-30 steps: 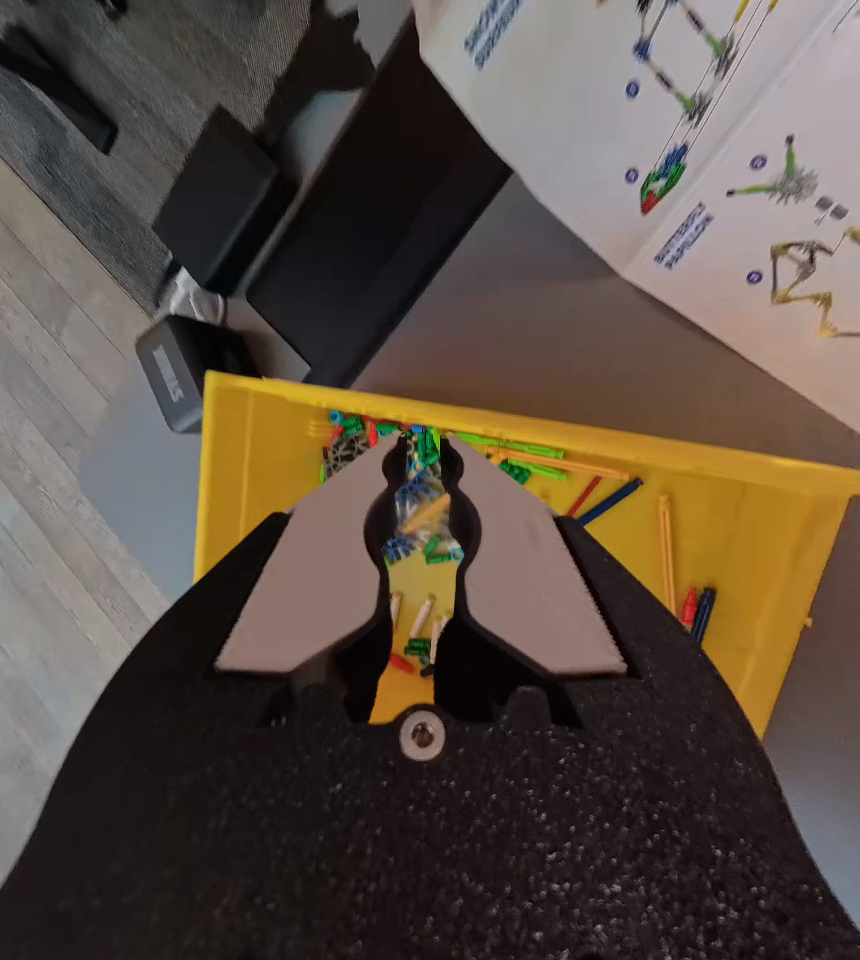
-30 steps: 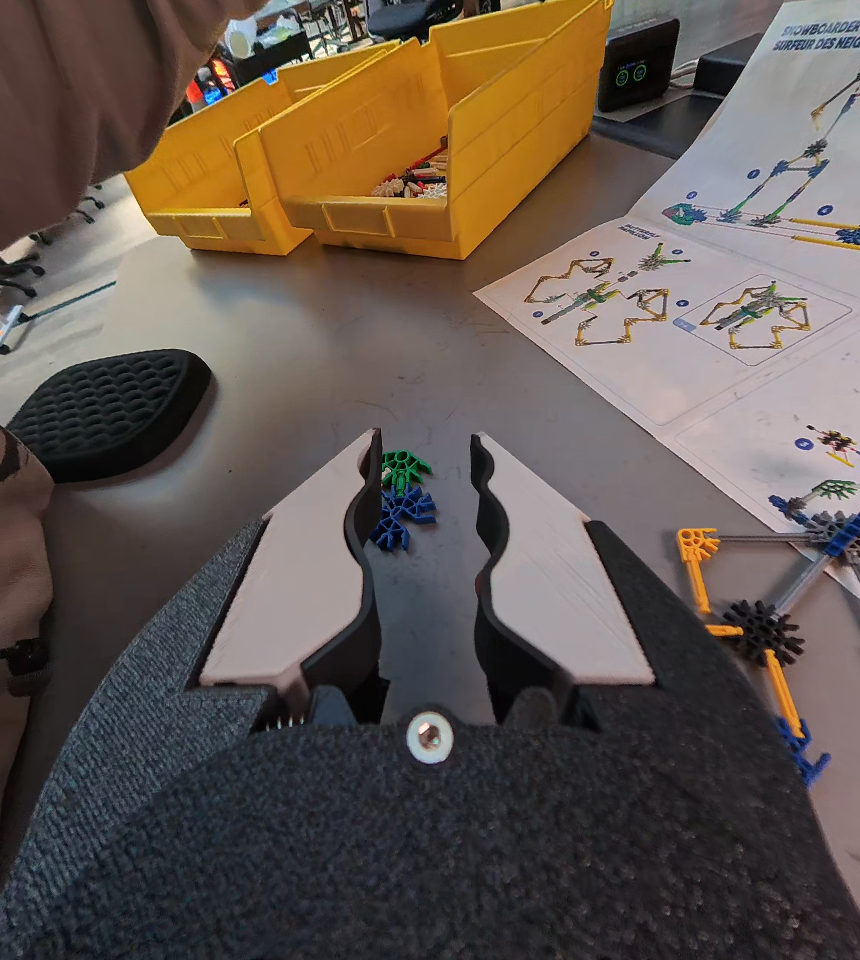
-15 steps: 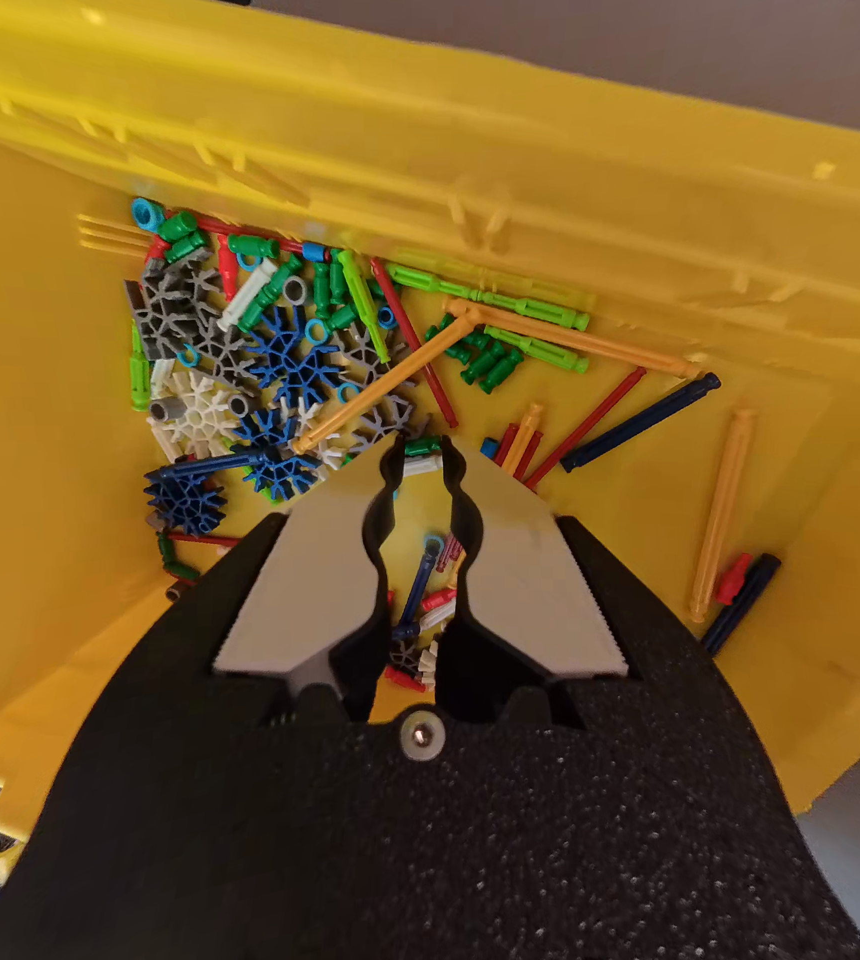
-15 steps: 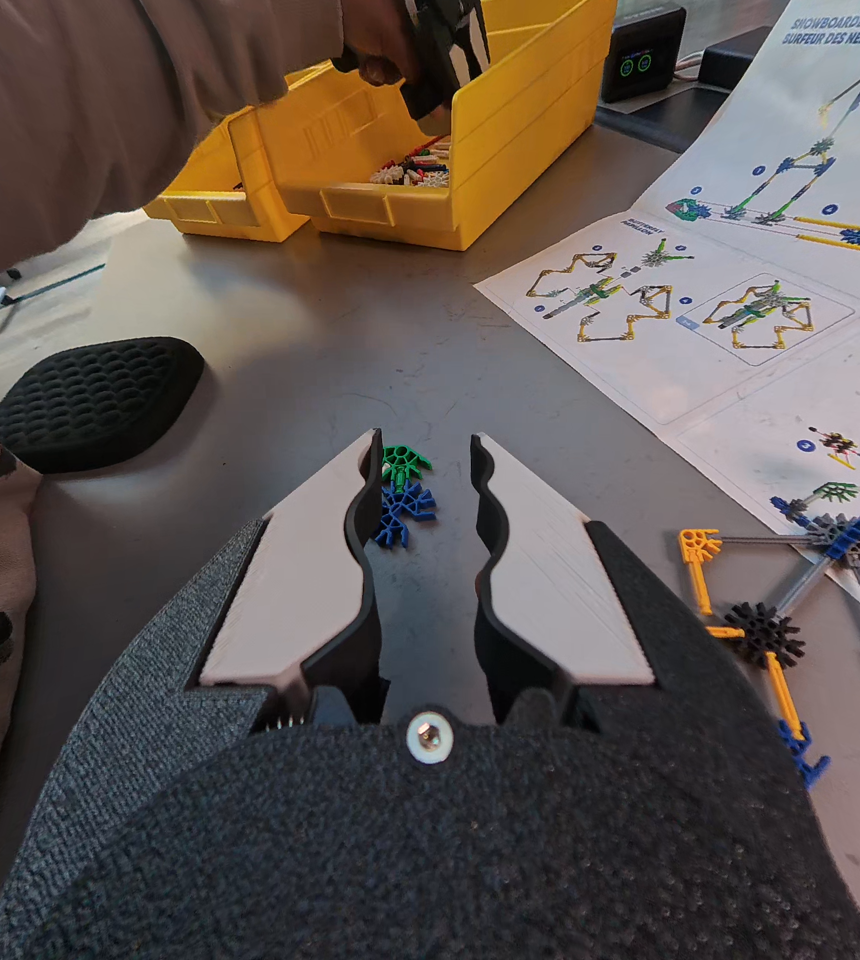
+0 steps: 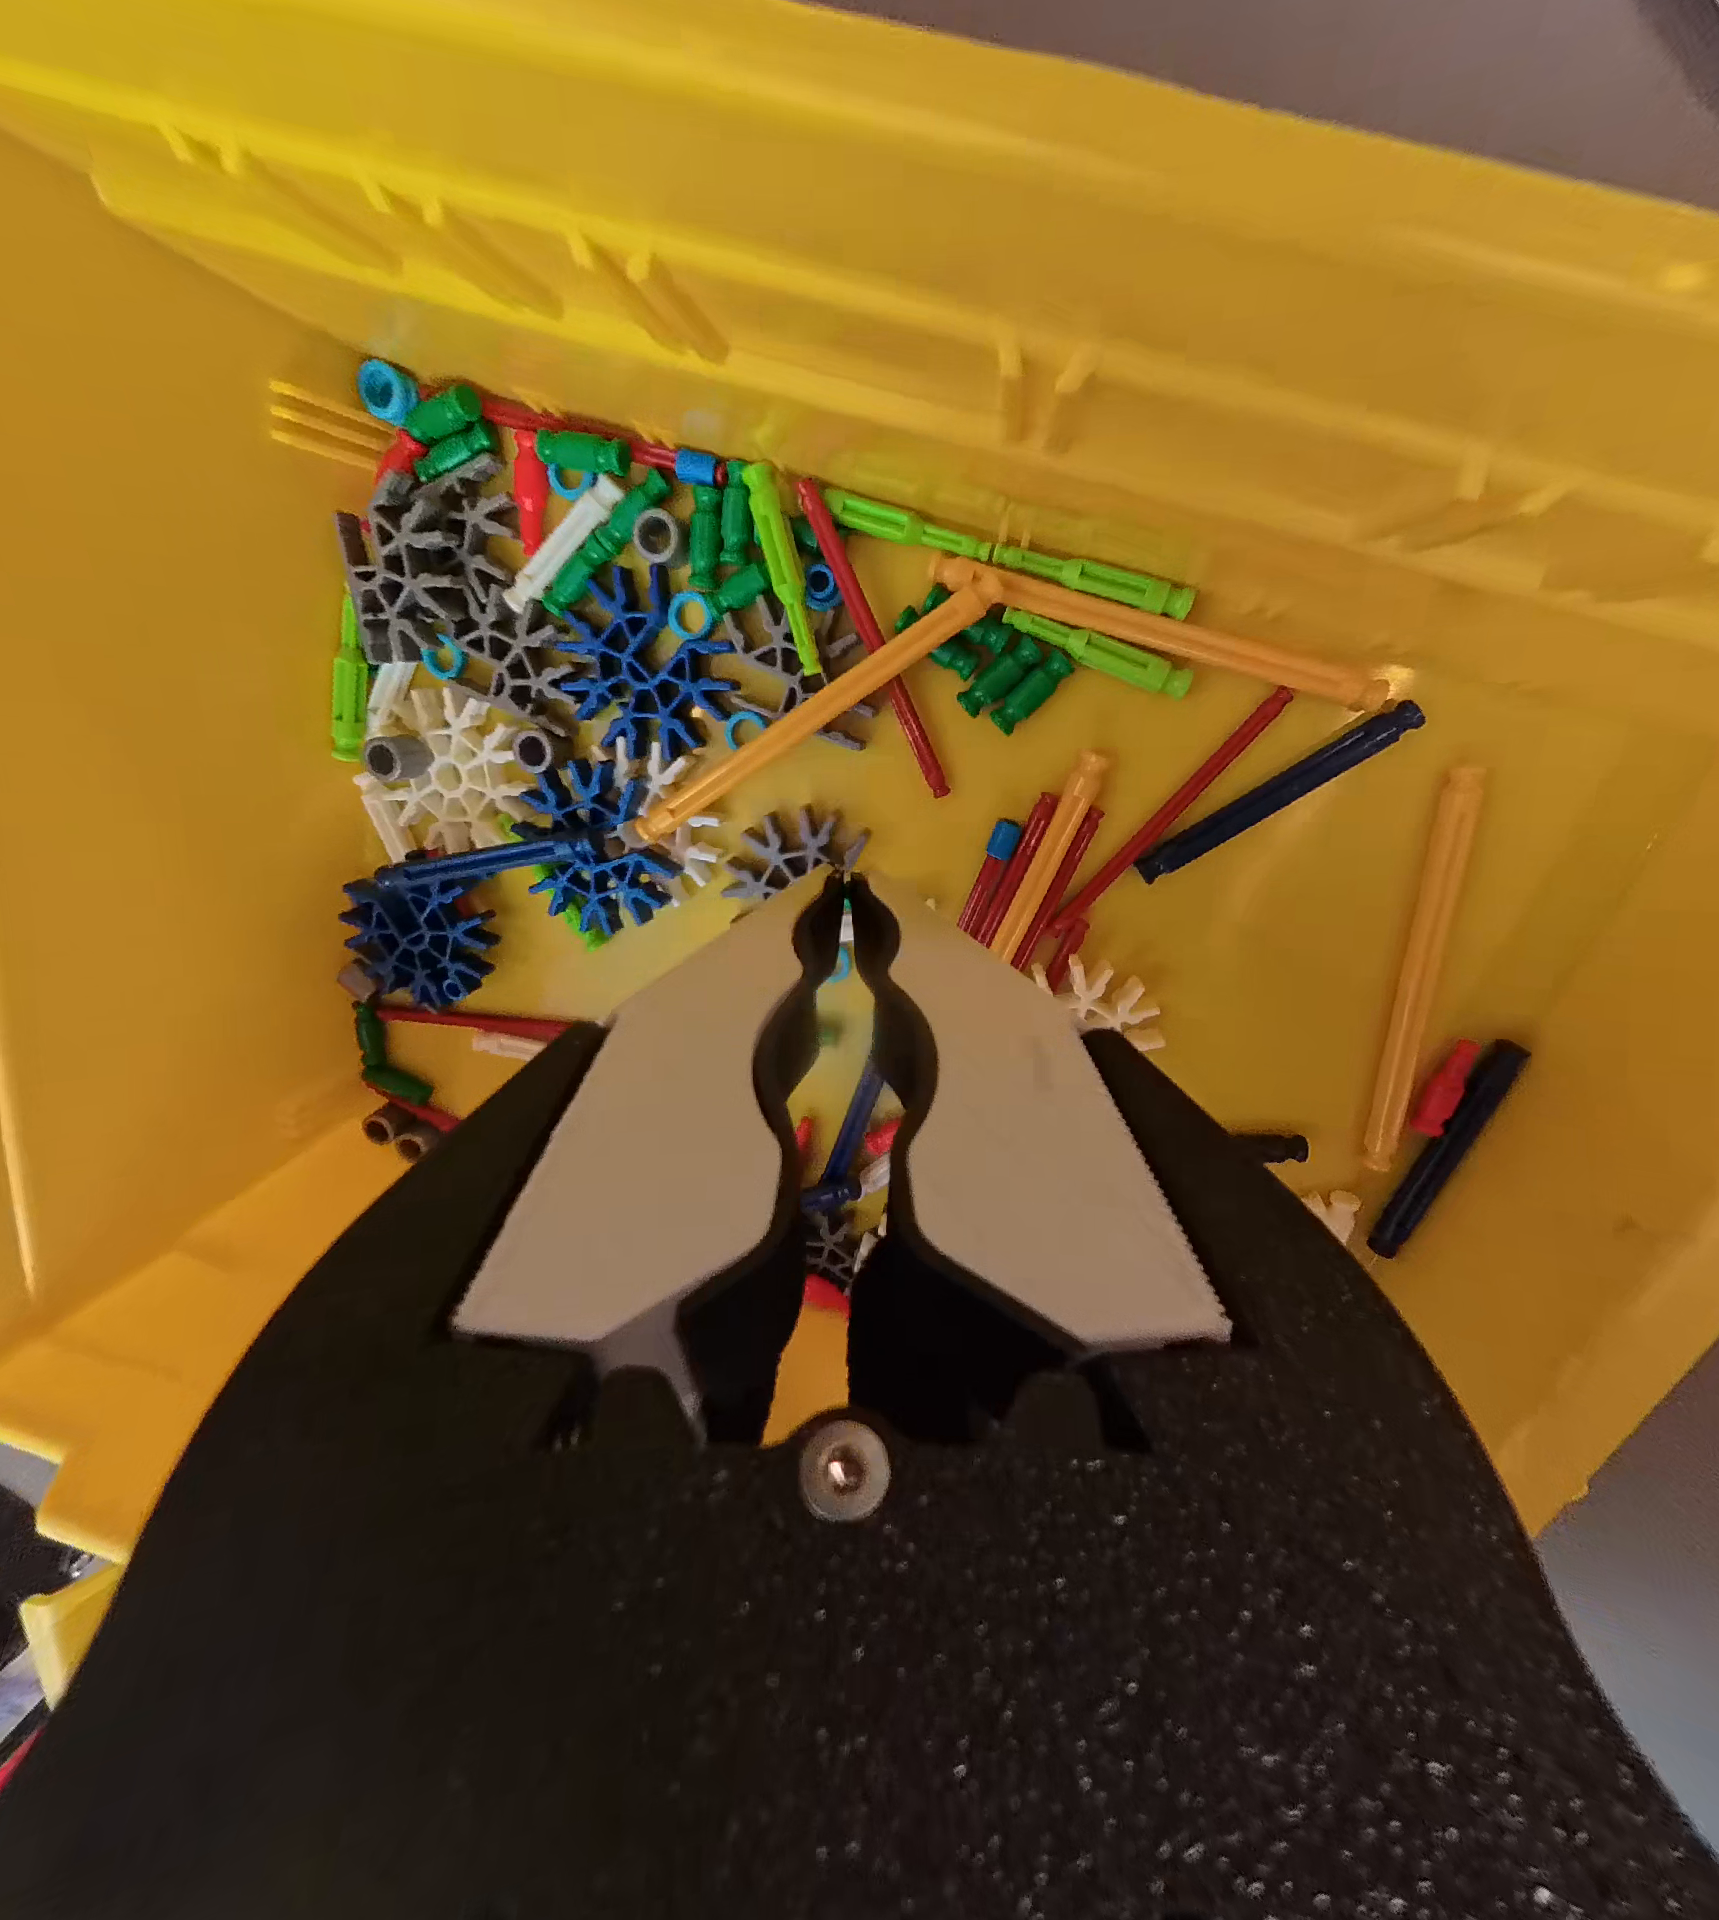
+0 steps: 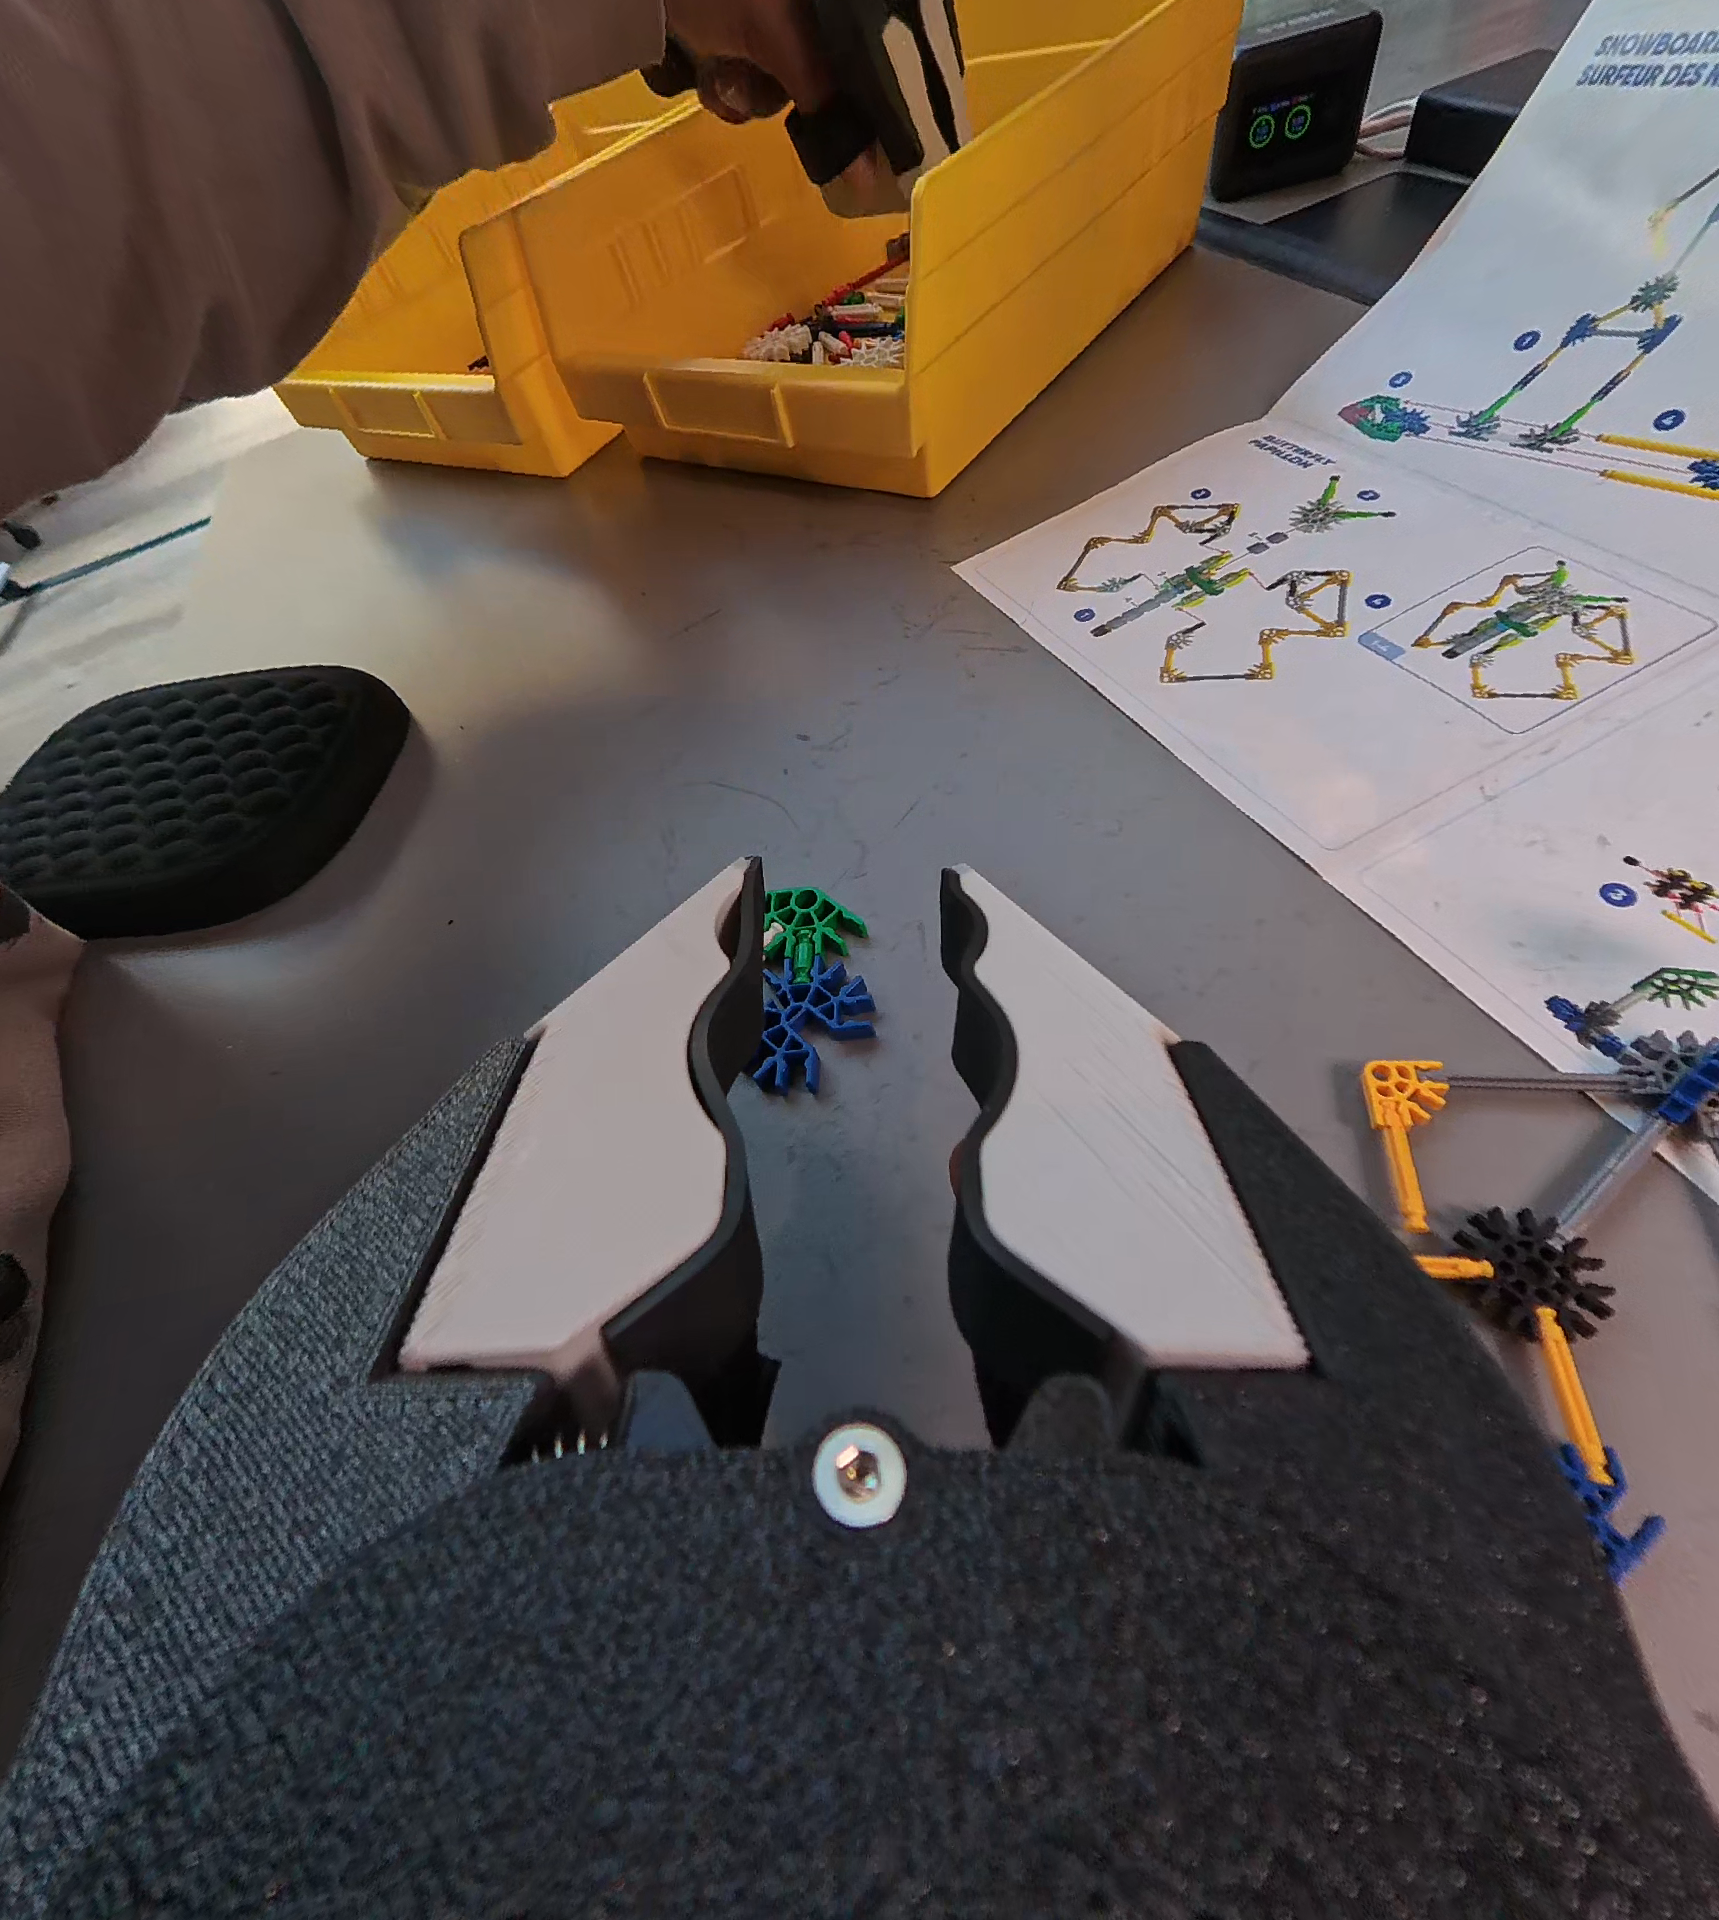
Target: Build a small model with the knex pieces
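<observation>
Grey desk (image 6: 626, 644), scuffed, carries two yellow bins at its far edge, a printed instruction sheet (image 6: 1354, 727) along its right side, a black textured pad (image 6: 180, 779) at its left edge and a partly built rod-and-connector model (image 6: 1665, 1091) near its right edge.

Left gripper (image 5: 842, 891): lowered inside the nearer yellow bin (image 5: 834, 260), over a litter of coloured rods and snowflake connectors gathered toward the bin's far-left corner. Jaws are drawn together at the tips, with a sliver of something green between them; whether that piece is truly pinched cannot be told. A grey connector (image 5: 798, 847) lies just beyond the tips. A person's sleeve (image 6: 211, 208) reaches over the bin in the right wrist view.

Right gripper (image 6: 850, 883): low over the middle of the desk, jaws released and holding nothing. A green connector (image 6: 813, 920) joined to a blue connector (image 6: 813, 1013) lies flat between them, close against the left finger and apart from the right one.

Appearance: the joined pair is small, flat and spoked, green part fan-shaped, blue part a partial snowflake.

Handling, as judged: light, rigid moulded plastic, smooth and liable to skid on the desk. The thin edges offer little purchase; a grip across the solid hub, or across the joint between the two parts, looks soundest. The bin's loose pieces overlap, so lifting one may drag its neighbours
</observation>
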The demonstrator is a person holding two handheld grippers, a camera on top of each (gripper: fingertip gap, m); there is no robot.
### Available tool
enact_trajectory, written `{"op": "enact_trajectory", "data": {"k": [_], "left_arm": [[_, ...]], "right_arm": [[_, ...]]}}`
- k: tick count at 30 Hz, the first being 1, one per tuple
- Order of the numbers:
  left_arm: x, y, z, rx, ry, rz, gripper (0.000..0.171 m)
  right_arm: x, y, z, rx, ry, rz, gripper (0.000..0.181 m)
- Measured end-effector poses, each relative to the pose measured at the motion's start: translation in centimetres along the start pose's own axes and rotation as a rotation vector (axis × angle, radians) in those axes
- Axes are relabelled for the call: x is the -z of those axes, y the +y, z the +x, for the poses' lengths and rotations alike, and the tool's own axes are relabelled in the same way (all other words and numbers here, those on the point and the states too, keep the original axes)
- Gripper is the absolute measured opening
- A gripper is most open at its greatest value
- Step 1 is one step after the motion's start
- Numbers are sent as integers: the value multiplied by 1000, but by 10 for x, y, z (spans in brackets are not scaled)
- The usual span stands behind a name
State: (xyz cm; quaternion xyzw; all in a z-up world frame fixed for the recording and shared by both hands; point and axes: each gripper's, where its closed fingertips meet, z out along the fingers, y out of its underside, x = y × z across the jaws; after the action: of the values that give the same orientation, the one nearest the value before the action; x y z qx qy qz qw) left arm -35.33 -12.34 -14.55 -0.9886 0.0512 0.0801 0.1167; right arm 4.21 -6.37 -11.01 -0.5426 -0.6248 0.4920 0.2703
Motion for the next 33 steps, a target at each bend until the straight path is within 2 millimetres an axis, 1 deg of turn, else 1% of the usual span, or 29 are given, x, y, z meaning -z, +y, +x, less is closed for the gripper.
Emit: {"op": "enact_trajectory", "data": {"k": [5, 7, 9, 11, 13, 15, 16, 17, 19, 20, 21, 23, 25, 26, 27, 28, 30, 31, 33], "left_arm": [[12, 1, -2, 38, 22, 54, 1], [14, 3, -3, 47, 20, 57, 1], [14, 6, -8, 39, -9, 46, 1], [15, 7, -7, 58, 11, 54, 1], [21, 4, -4, 78, 47, 85, 1], [34, -9, 11, 97, 132, 168, 0], [47, -19, 25, 82, 192, 237, 0], [64, -31, 45, 33, 259, 319, 0], [98, -47, 102, -143, 372, 470, 0], [110, -51, 130, -226, 396, 524, 0], [118, -55, 160, -301, 409, 567, 0], [125, -58, 219, -451, 424, 658, 0], [121, -56, 274, -572, 441, 730, 0], [115, -53, 297, -620, 447, 749, 0], [106, -50, 316, -663, 435, 756, 0], [94, -47, 330, -703, 410, 748, 0], [73, -40, 351, -760, 373, 724, 0], [64, -38, 358, -777, 361, 714, 0], [47, -33, 363, -825, 309, 663, 1]], "right_arm": [[-1, 1, -1, 8, 0, -6, 32], [-1, 1, -1, 11, 0, -9, 32], [-1, 1, -2, 15, 1, -10, 32], [-1, 1, -2, 16, 3, -10, 32], [-1, 1, -2, 16, 2, -11, 32], [-1, 1, -2, 14, 2, -10, 32], [-1, 1, -1, 13, 2, -9, 32], [-1, 1, -1, 11, 1, -8, 32], [-1, 1, -1, 7, 0, -6, 32], [-1, 1, -1, 6, -1, -7, 32], [-1, 1, -1, 6, -2, -7, 32], [-1, 1, -2, 11, -2, -8, 32], [-1, 2, -2, 19, 0, -10, 32], [-1, 2, -3, 24, 2, -11, 32], [-1, 2, -3, 29, 3, -13, 32], [-1, 2, -4, 32, 3, -14, 32], [-1, 2, -3, 33, 6, -13, 32], [-1, 2, -3, 31, 6, -11, 32], [0, 1, -2, 26, 7, -9, 32]]}}
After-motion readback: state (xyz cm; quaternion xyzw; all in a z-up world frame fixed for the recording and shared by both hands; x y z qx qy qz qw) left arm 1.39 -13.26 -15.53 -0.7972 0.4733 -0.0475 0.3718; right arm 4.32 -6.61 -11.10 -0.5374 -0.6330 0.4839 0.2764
